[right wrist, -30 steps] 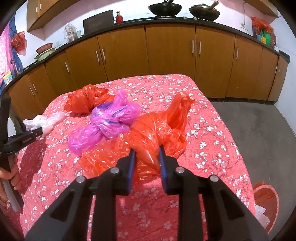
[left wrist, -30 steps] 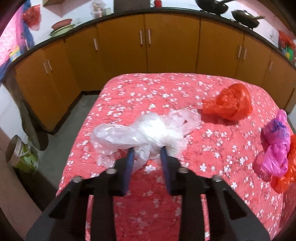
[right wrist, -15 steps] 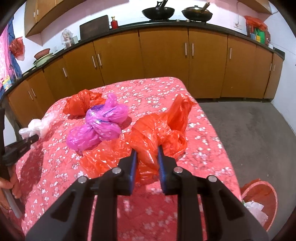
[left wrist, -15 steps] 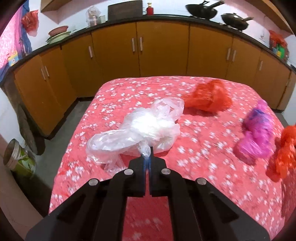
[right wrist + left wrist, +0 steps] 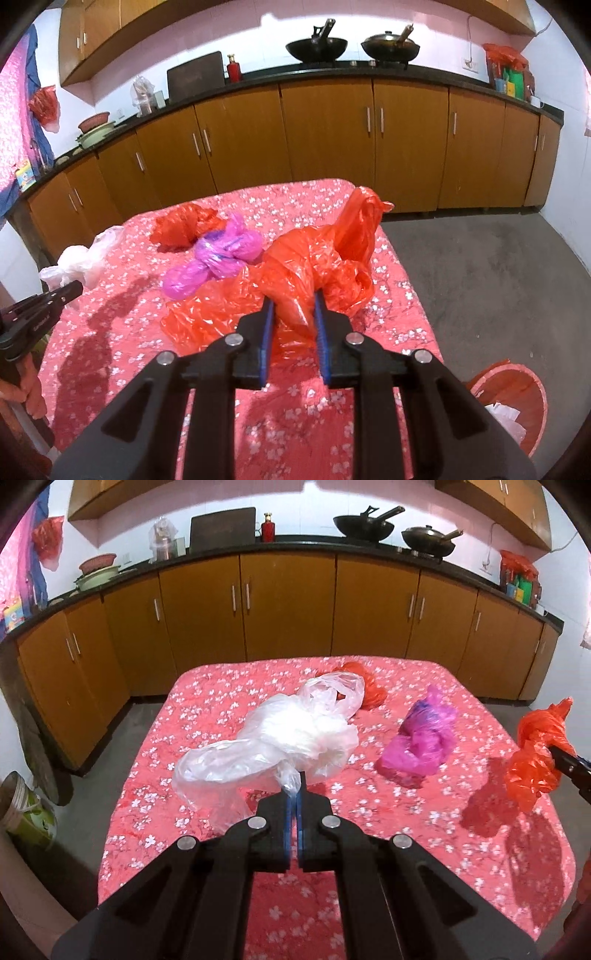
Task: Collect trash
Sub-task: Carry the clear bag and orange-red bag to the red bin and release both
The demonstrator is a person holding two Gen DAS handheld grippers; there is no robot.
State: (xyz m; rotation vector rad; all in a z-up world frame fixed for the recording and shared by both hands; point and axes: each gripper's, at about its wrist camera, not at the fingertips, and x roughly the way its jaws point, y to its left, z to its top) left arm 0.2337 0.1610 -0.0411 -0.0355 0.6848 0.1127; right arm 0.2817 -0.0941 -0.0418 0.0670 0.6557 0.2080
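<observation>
My left gripper (image 5: pixel 294 786) is shut on a clear plastic bag (image 5: pixel 291 734) and holds it lifted above the red flowered table (image 5: pixel 221 709). My right gripper (image 5: pixel 293 306) is shut on a big red-orange plastic bag (image 5: pixel 314 266), also lifted; this bag shows at the right of the left wrist view (image 5: pixel 535 764). A pink-purple bag (image 5: pixel 421 746) lies on the table between them and shows in the right wrist view (image 5: pixel 218 258). A smaller red bag (image 5: pixel 181 227) lies farther back, partly hidden behind the clear bag in the left wrist view (image 5: pixel 369 686).
A red bin (image 5: pixel 513 402) with white scraps stands on the floor right of the table. Brown cabinets (image 5: pixel 288 605) line the far wall under a black counter with pans. A green-and-tan container (image 5: pixel 26 816) stands on the floor at the left.
My left gripper closed on the clear bag and raised it. My right gripper tightened on the red-orange bag and lifted it off the table. Both views rose and pulled back.
</observation>
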